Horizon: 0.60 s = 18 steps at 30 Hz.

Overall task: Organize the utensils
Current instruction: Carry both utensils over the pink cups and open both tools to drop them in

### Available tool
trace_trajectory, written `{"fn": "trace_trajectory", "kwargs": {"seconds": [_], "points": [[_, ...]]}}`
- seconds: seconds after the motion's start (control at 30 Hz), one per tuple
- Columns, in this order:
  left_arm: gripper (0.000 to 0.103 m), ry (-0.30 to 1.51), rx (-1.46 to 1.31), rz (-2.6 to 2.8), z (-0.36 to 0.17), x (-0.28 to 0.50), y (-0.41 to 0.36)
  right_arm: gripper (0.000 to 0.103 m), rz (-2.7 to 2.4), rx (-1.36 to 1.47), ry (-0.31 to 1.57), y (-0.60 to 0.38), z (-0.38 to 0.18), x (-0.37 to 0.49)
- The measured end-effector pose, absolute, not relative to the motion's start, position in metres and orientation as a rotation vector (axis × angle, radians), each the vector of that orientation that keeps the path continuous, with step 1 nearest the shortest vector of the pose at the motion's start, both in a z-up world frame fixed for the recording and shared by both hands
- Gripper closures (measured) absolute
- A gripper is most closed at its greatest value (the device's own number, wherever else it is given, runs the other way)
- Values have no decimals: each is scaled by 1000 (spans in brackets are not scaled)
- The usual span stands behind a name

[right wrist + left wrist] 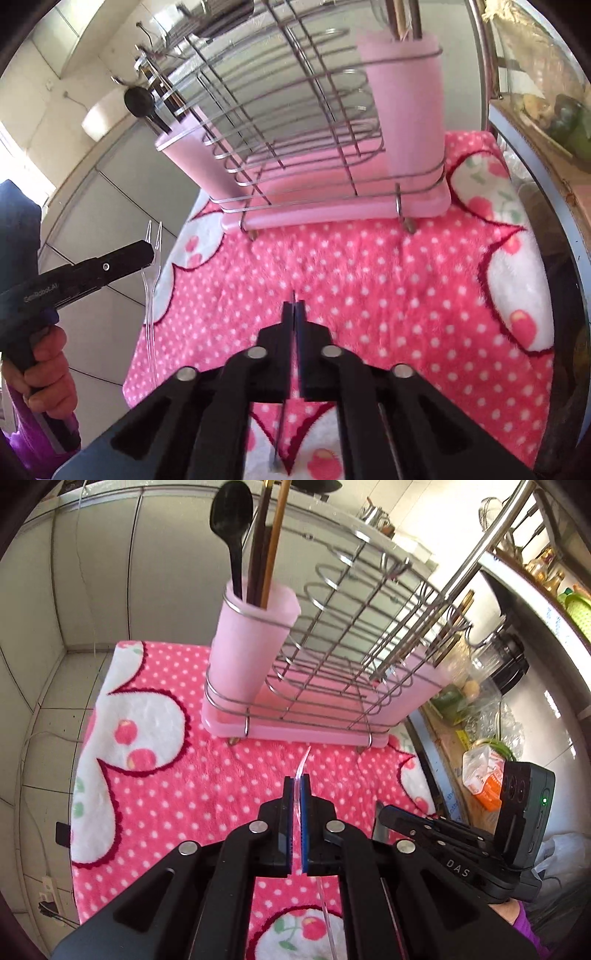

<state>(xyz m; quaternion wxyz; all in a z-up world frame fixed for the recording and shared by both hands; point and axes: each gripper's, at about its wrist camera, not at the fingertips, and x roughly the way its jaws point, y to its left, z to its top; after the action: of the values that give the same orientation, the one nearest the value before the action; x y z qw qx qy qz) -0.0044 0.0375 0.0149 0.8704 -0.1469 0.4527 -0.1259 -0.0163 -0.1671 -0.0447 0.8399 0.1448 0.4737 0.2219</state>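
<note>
Both grippers hold a utensil above the cloth, ready for carrying to the rack.

The left gripper [295, 786] is clamped on a clear fork [152, 258]; the right gripper [294, 308] is pinched on a thin dark utensil [280, 424], its kind unclear. Next, I judge, each must be lifted over a cup rim and dropped upright. On the cloth [177, 775] stands the rack [332, 635]: one pink cup [247, 642] holds a black spoon [231, 520] and chopsticks [275, 542]; the other cup [192, 162] holds dark utensils.

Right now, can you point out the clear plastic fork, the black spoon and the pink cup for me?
clear plastic fork [153, 236], right wrist view, on its tines.
black spoon [231, 511], left wrist view, on its bowl.
pink cup [247, 646], left wrist view, on its front wall.
</note>
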Motion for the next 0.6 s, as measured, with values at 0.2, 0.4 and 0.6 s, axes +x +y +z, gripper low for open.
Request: {"fn": "trace_trajectory", "kwargs": {"seconds": [0.2,0.4,0.6], "points": [[101,894,-310,-256,29,-11,41,102,468,326,959,-178,-33,-18],[101,819,-320,-253,48,-18,47,102,476,335,873,-185,-7,-24],[101,666,-307,-199,86,-23,62,102,461,326,683,-198,43,-31]]}}
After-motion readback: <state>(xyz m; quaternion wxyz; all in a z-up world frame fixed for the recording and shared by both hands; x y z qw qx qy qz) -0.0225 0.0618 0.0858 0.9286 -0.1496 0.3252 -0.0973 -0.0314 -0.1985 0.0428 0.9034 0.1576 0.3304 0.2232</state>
